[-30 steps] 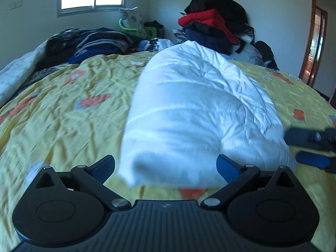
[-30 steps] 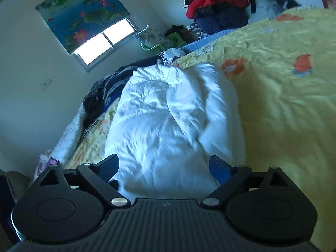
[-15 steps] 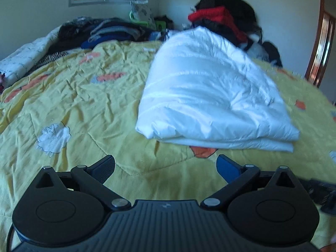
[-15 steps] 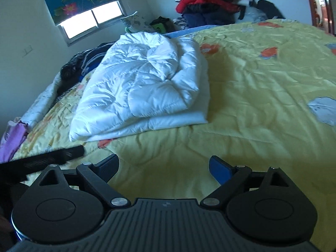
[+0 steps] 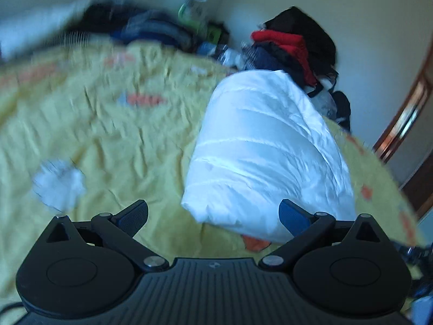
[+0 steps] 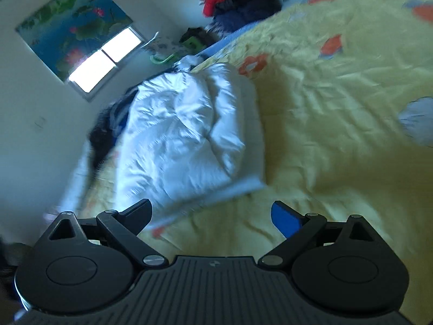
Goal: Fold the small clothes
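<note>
In the left wrist view the left gripper is wide open and holds nothing; the folded white jacket lies on the yellow bedcover, its near edge just ahead, with bare cover to the left. In the right wrist view the right gripper is also spread and empty, the jacket's corner is near its left finger, and open cover lies to the right.

From the left wrist we look low and tilted across the yellow bed, close behind the white folded jacket. Our right wrist view, rolled sideways, shares that jacket and the window wall.
</note>
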A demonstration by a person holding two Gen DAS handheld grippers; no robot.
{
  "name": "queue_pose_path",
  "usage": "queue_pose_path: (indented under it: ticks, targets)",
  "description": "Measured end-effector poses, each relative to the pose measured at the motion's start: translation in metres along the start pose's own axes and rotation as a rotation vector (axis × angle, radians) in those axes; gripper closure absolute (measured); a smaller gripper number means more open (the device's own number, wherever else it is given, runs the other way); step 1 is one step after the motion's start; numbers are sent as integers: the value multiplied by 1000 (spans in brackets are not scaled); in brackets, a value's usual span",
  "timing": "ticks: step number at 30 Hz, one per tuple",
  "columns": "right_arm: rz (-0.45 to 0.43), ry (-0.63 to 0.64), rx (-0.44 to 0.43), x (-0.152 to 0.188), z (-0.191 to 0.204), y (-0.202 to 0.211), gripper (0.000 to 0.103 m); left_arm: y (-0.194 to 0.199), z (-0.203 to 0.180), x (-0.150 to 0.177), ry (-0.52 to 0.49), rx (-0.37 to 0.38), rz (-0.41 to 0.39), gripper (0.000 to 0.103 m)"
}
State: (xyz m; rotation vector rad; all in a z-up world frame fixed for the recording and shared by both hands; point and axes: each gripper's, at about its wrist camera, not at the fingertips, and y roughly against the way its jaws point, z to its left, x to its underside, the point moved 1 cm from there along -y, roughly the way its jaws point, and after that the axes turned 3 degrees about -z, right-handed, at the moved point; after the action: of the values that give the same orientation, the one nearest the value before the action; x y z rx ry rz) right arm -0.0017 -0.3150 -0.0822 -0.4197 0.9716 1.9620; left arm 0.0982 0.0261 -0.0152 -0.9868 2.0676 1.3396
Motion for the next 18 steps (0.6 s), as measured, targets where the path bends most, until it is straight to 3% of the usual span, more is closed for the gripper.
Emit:
queue_pose_path:
  ticks: [3,4,7,8,9,10,11,12,14,18]
  targets:
    - [56,-36,84,-12,-9,-31,15,-35,12,-4,98,-6,86,0]
    - [76,-78,81,-12,-15,-40,16,-45,15,-3,139,0,122,0]
    - [67,-150,-18,-13,-21,-54,19,-51,6,-3,125,43,101,1]
    - [71,-168,-34,-14,-22,-58,23,-54,2,-3,114,57,112,20]
    - [82,-183,-50,-15,-24,-62,37,-57,-3,-2,92,69,120,36]
    - [99,-197,-77,-14,-27,-67,50,-59,-7,-2,71,59,128,39]
    - [104,-199,-95,-13,-28,-70,73,-59,-10,-2,59,49,124,42]
    - [97,-181,-95,-11,-26,-70,76,-57,-12,-3,45,39,124,45]
    - [82,-110,-93,-7,-17,-66,79,-47,-12,-4,18,26,125,63]
    - [96,-73,-155,6,-13,-46,81,-20,-3,-2,-48,15,86,69]
